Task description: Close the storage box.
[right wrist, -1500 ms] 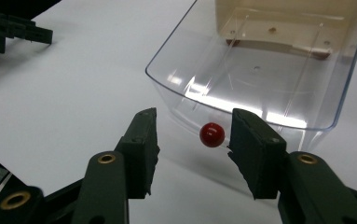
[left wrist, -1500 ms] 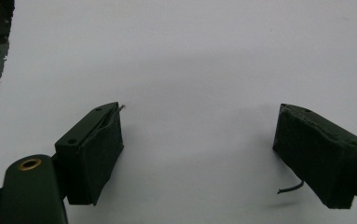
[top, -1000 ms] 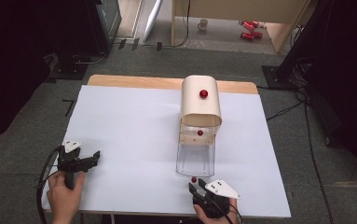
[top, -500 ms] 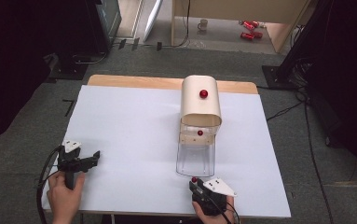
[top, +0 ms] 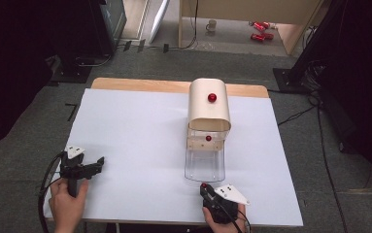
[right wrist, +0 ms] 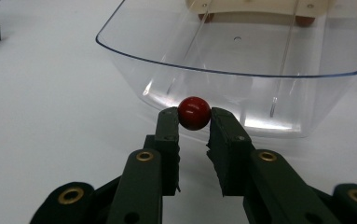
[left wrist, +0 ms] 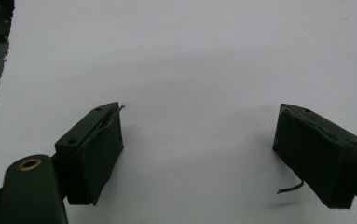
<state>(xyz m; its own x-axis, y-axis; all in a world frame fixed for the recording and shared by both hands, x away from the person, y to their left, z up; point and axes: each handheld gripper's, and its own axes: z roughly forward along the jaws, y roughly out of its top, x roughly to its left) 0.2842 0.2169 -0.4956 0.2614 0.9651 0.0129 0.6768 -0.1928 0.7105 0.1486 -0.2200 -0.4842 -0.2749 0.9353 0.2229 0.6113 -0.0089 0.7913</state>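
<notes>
- High view: at the lower right of the frame, the right gripper (top: 204, 187) pinches a small red knob (top: 204, 185) at the near end of a clear plastic drawer (top: 204, 165), which juts toward the bottom edge from a cream, round-topped box (top: 209, 107) right of centre on the white table (top: 135, 131).
- High view: a second red knob (top: 212, 97) sits on top of the box, and a third red knob (top: 208, 138) shows on its front, just under the arch.
- High view: at lower left, well apart from the drawer, the left gripper (top: 98, 162) rests in a hand (top: 67, 204) over bare tabletop.
- Left gripper view: the two black jaws stand wide apart at the frame's lower corners, with nothing between them but white table.
- Right gripper view: the jaws, having just been closing, clamp the red knob (right wrist: 194, 113) at mid-frame; the drawer's curved transparent wall (right wrist: 241, 84) rises directly behind it, filling the upper right.
</notes>
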